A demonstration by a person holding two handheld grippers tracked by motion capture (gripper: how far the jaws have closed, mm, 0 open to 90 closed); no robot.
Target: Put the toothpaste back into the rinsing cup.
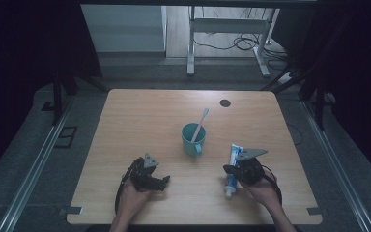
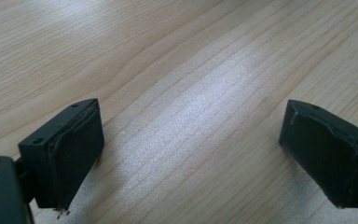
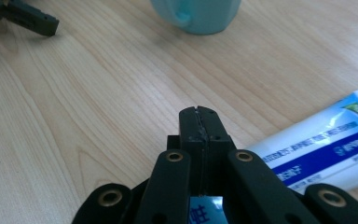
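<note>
- A teal mug (image 1: 192,140) is standing upright in the middle of the high view, on the wooden table (image 1: 140,116).
- A toothbrush (image 1: 199,124) is leaning inside the mug, with its pale head sticking out toward the upper right.
- The mug's handle is pointing toward the bottom of the frame, and the same mug is peeking in at the top of the right gripper view (image 3: 196,16).
- A toothpaste tube (image 1: 232,169) is lying flat at the lower right of the high view, white cap toward the bottom edge.
- The right gripper (image 1: 228,169) is sitting right on that tube in the high view. In the right gripper view (image 3: 199,122), its two black jaws are pressing tight together with nothing between them, and the tube (image 3: 326,144) is lying just to their right.
- The left gripper (image 1: 163,181) is resting at the lower left of the high view. Its jaws are standing wide apart (image 2: 191,154), holding nothing, with bare table between them.
</note>
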